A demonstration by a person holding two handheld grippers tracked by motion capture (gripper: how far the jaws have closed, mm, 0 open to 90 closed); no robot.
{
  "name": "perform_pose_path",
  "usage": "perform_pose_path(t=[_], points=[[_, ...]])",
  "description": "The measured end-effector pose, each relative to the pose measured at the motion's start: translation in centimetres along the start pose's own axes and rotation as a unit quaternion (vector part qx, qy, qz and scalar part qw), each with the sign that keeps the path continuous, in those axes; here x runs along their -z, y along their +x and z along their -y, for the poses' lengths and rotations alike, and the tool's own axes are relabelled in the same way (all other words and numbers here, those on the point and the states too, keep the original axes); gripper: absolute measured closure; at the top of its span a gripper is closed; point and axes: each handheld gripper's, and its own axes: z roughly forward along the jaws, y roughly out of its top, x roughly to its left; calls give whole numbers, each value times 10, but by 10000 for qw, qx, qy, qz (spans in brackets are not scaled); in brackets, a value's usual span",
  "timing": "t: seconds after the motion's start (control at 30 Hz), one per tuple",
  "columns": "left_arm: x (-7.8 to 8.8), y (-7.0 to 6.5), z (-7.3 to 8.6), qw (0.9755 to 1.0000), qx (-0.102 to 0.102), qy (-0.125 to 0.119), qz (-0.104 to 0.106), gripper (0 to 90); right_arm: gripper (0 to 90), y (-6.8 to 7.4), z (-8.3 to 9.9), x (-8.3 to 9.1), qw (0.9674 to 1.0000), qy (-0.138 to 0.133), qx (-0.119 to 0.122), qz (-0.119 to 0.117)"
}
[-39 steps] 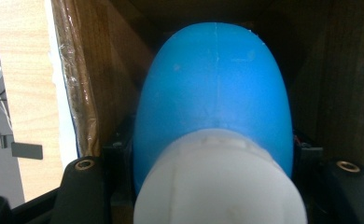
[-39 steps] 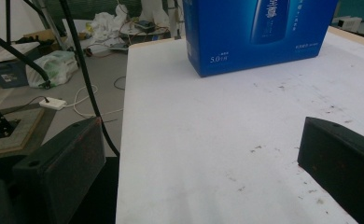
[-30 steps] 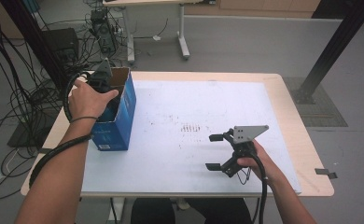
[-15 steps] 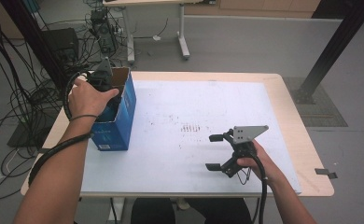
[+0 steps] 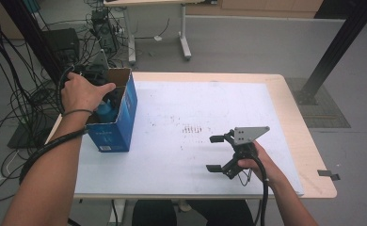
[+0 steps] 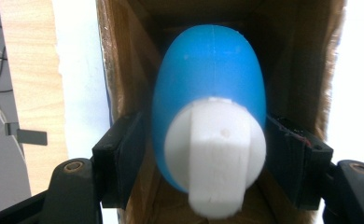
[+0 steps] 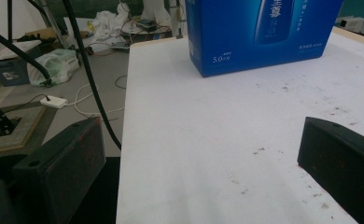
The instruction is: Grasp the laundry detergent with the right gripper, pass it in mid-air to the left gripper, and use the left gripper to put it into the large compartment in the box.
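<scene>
A blue bottle with a white cap (image 6: 210,107) stands inside an open blue cardboard box (image 5: 118,127) at the table's left edge. My left gripper (image 6: 206,133) reaches down into the box, with one black pad against each side of the bottle. Its jaws have widened slightly over the last second with the bottle still between them. From above, the hand covers most of that gripper, and the blue bottle (image 5: 105,110) shows at the box mouth. My right gripper (image 5: 211,153) rests low over the white sheet at the front right, open, with nothing between its jaws (image 7: 203,135). The box (image 7: 259,32) stands ahead of it.
A white sheet (image 5: 195,103) with small dark specks covers most of the wooden table (image 5: 308,155). Cables and equipment (image 5: 40,70) lie on the floor to the left. Another table's legs (image 5: 184,33) stand beyond, and a black post (image 5: 332,52) rises at the far right.
My left hand has risen a little at the box mouth, and the blue bottle now shows higher under it. The right hand and gripper have not moved.
</scene>
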Motion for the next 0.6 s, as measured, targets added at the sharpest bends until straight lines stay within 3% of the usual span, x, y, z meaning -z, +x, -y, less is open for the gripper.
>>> perform_pose_path(t=[0.3,0.6], points=[[24,-3,2,9999,-96,-25,16,317,6,1,-3,-2,10000,-12,25,-2],[61,-13,10,9990,-409,-181,8,310,6,2,-6,0,10000,17,38,19]])
